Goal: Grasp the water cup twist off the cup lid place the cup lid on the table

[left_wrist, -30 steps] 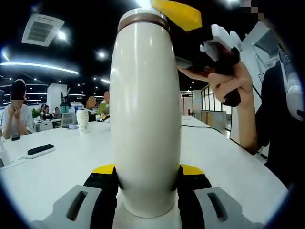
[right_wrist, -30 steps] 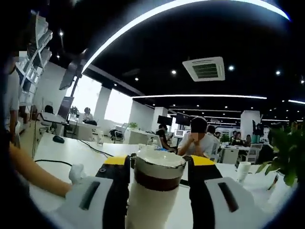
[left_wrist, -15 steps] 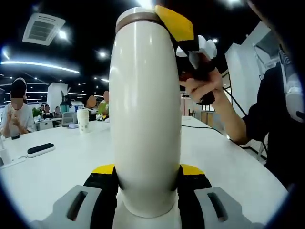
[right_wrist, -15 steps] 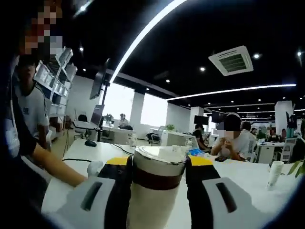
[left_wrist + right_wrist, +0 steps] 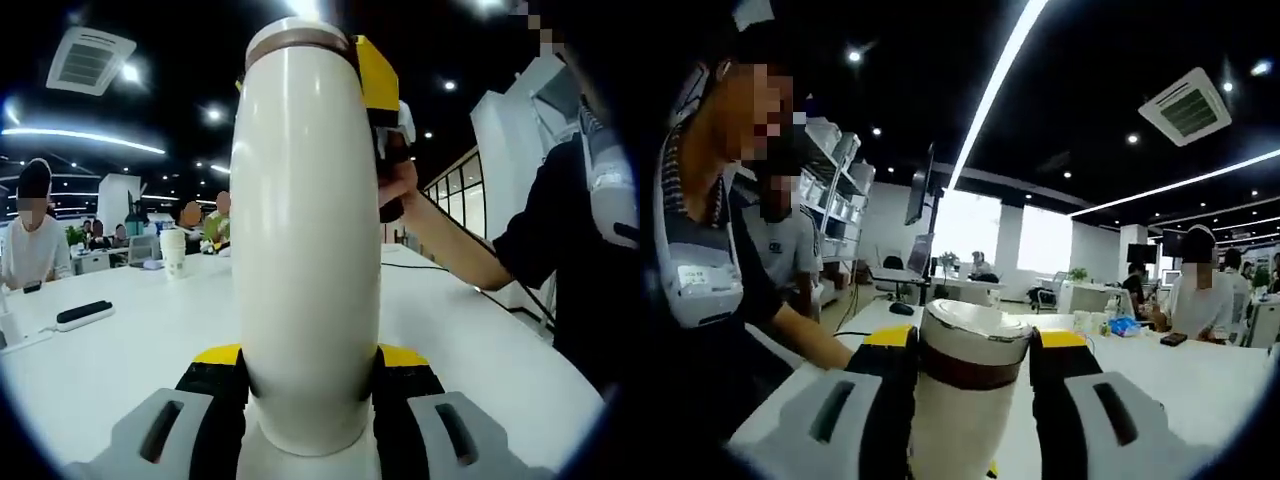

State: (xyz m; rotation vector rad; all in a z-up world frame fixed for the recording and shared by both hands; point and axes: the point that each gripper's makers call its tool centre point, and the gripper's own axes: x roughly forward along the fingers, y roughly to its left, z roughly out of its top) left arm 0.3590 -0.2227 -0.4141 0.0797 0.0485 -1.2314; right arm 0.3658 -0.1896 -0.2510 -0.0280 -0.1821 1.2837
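Note:
A tall cream water cup stands upright on the white table. My left gripper is shut on its lower body, yellow-tipped jaws on either side. At the top sits the cup lid with a brown band. My right gripper reaches the lid from the right, held by a person's hand. In the right gripper view the cup lid sits tight between the jaws of my right gripper, which is shut on it.
A paper cup and a black-topped power strip lie on the table to the left. A cable runs along the right side. The person's dark sleeve is close on the right. Several people sit at the far desks.
My right gripper has swung round the lid: in the left gripper view its jaw and hand moved in from the right against the cup top. The cup stayed put in my left gripper.

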